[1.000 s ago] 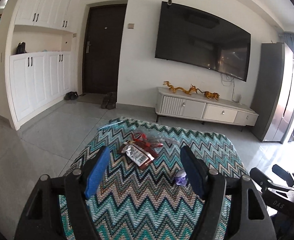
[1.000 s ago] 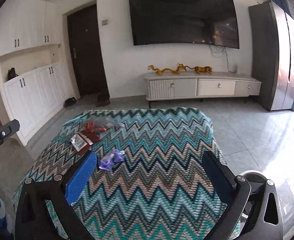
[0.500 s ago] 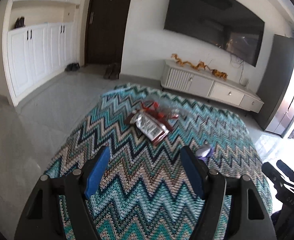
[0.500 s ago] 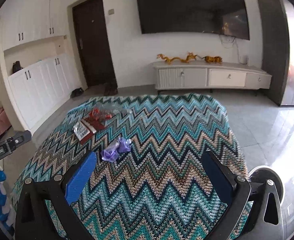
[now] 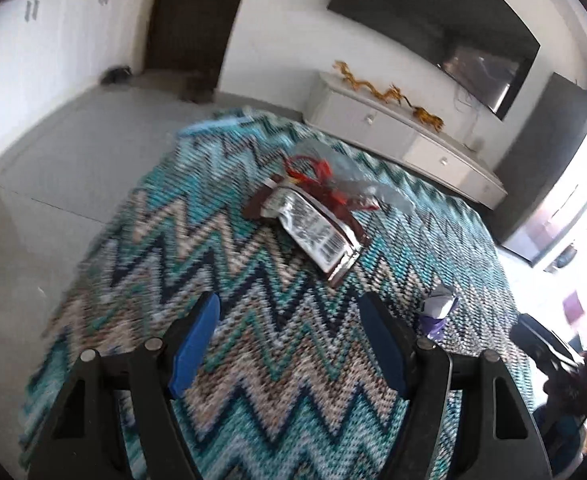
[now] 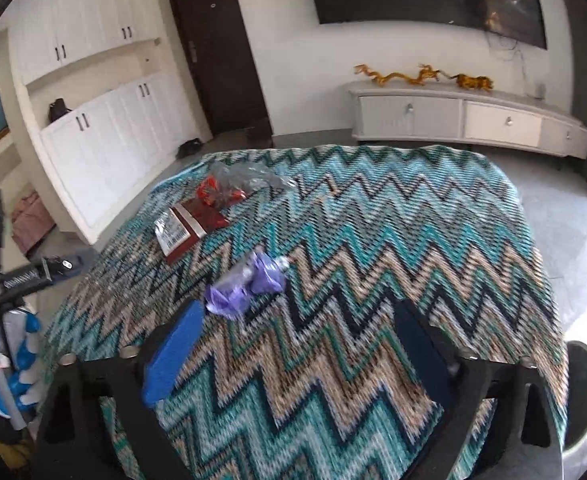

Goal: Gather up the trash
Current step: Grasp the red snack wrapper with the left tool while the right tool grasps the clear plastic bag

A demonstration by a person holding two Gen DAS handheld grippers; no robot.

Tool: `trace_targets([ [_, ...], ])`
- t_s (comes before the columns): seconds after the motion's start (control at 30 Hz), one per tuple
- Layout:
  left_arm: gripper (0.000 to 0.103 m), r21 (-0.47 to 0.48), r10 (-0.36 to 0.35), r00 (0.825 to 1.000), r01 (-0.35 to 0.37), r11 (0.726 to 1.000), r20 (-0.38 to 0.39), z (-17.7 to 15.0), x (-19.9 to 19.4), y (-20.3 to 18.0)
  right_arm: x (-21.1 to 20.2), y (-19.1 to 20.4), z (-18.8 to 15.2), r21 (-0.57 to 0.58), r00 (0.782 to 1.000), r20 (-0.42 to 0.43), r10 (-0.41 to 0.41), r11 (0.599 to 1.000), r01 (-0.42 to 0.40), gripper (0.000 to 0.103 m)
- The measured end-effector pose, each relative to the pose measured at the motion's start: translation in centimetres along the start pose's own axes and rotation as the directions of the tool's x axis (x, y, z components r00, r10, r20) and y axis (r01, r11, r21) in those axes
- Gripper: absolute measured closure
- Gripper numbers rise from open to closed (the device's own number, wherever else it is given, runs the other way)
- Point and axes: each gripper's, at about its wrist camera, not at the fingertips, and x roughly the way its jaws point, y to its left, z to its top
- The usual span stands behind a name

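Left wrist view: left gripper [image 5: 289, 332] is held wide apart, nothing between its blue-padded fingers [image 5: 195, 344], above a woven zigzag cloth [image 5: 221, 248] in teal, tan and navy. Straight ahead of the fingers a flat silver-and-maroon foil wrapper [image 5: 313, 228] is seen lying on the cloth, barcode side up. Just beyond it, touching, a crumpled red wrapper [image 5: 313, 176] is tangled with a clear plastic bag [image 5: 357, 184]. A small crinkled purple wrapper [image 5: 437, 312] sits just beside the right fingertip, outside the gap.

Right wrist view: right gripper [image 6: 301, 340] is also spread wide and empty, low over the same cloth [image 6: 393, 232]. The purple wrapper [image 6: 245, 288], twisted like a bow, is seen just ahead of the left fingertip. Further ahead-left lie the foil wrapper [image 6: 185, 232], the red wrapper [image 6: 217, 196] and the clear bag [image 6: 249, 176], bunched together.
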Motion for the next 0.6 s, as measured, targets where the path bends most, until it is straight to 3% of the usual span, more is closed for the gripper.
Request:
trace_targets([
  [0.1, 0.032, -0.024, -0.067, 0.996, 0.066, 0.998, -0.054, 0.9, 2.4, 0.2, 1.5, 0.1, 1.7, -0.007, 0.999, -0.013, 0.043, 0.999, -0.043, 0.026],
  [0.4, 0.033, -0.097, -0.162, 0.978, 0.150, 0.984, -0.130, 4.4, 8.4, 0.5, 7.9, 1.1, 6.8, -0.061, 0.993, -0.047, 0.105, 0.992, -0.108, 0.027],
  [0.6, 0.033, -0.138, -0.204, 0.971, 0.187, 0.973, -0.122, 6.4, 10.6, 0.5, 12.3, 1.6, 9.8, -0.053, 0.988, -0.070, 0.140, 0.988, -0.144, 0.027],
])
